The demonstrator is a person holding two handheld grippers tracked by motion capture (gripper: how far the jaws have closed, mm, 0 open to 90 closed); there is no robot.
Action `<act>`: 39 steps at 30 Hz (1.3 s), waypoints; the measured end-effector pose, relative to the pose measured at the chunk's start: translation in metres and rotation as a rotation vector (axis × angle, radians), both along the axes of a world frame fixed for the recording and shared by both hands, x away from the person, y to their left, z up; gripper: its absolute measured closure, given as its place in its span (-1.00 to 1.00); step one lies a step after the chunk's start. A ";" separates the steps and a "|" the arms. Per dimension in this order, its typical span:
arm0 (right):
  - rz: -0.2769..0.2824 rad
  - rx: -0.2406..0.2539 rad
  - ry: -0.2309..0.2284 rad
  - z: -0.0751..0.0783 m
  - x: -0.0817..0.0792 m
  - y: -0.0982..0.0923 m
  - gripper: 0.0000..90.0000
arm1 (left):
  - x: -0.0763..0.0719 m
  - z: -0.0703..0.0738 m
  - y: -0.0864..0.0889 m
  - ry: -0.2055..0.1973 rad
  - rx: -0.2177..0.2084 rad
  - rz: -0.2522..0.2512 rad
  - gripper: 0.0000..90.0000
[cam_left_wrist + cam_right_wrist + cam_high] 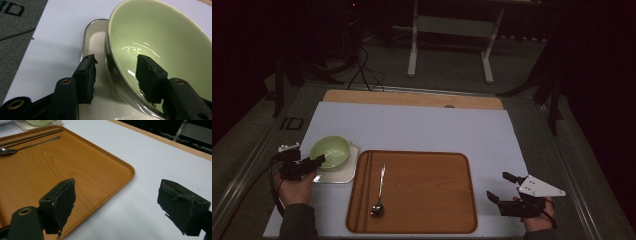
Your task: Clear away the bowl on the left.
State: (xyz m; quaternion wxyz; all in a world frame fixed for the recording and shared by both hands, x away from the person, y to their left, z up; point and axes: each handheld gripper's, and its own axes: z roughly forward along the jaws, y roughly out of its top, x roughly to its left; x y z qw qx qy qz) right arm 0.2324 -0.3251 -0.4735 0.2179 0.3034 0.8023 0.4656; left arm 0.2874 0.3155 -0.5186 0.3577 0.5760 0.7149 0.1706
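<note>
Left claw (115, 72) straddling near wall of pale green glazed ceramic bowl (160, 47): one pad inside, one outside, jaws half-closed, neither pad pressing yet. Bowl sitting in small cream rectangular dish (93, 37) at bench (422, 127) left edge, just beside wooden tray (422, 195). Advice: closing squarely on rim, seating pads deep, lifting straight up so dish is not dragging. Right claw (125, 205) hovering wide, empty, over white bench cover beside tray corner. Farther: steel spoon (379, 192) lying on tray.
</note>
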 end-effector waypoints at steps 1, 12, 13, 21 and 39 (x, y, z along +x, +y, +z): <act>0.000 0.000 0.000 0.000 0.000 0.000 -0.67 | 0.000 0.000 0.000 0.003 -0.006 -0.002 0.18; 0.000 0.000 0.000 0.000 0.000 0.000 -0.67 | 0.001 -0.011 0.007 0.059 -0.079 -0.009 0.62; 0.000 -0.001 0.000 0.000 0.000 0.000 -0.67 | 0.001 -0.011 0.008 0.059 -0.095 -0.013 0.63; 0.001 -0.003 -0.001 0.000 0.000 0.000 -0.67 | 0.000 -0.013 0.012 0.067 -0.132 -0.017 0.75; -0.002 -0.003 -0.001 0.000 0.000 0.000 -0.67 | -0.004 -0.015 0.014 0.030 -0.224 0.022 0.89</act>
